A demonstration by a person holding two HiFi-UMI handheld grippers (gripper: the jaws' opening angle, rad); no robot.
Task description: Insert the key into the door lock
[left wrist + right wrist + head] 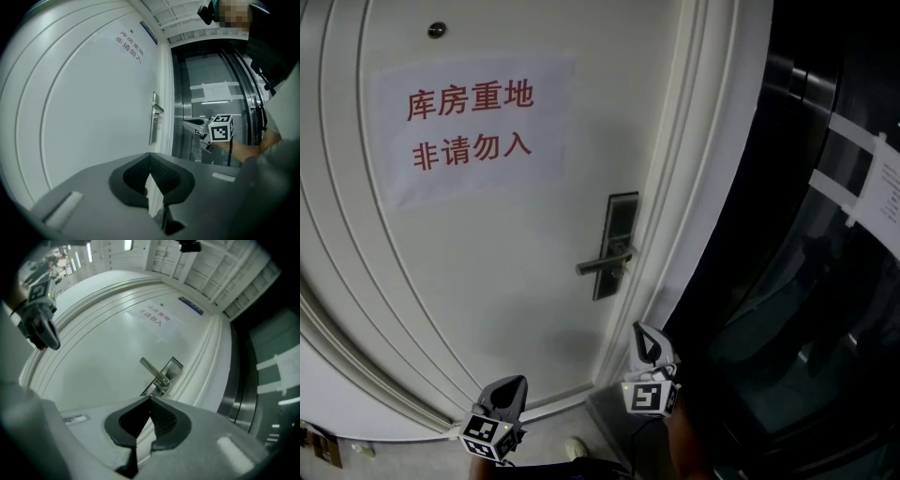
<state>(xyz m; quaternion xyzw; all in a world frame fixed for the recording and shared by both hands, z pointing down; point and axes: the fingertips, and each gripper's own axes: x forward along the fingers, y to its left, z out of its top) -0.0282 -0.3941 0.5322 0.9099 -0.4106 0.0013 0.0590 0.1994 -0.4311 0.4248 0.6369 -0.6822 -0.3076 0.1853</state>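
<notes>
Door lock, with its lever, sits at the door's right edge. Left tool, narrow, pinches a small reddish thing. Right tool, closed and empty, hovers below the lock, bare panel between.

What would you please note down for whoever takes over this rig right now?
Left gripper: jaws together, held short of the door.
Right gripper: jaws shut, pointing at the lock plate just under the handle, not touching it.
Key: I cannot make one out in either gripper.
Done: nothing inserted yet.
Left to do: confirm the key, then insert it.
</notes>
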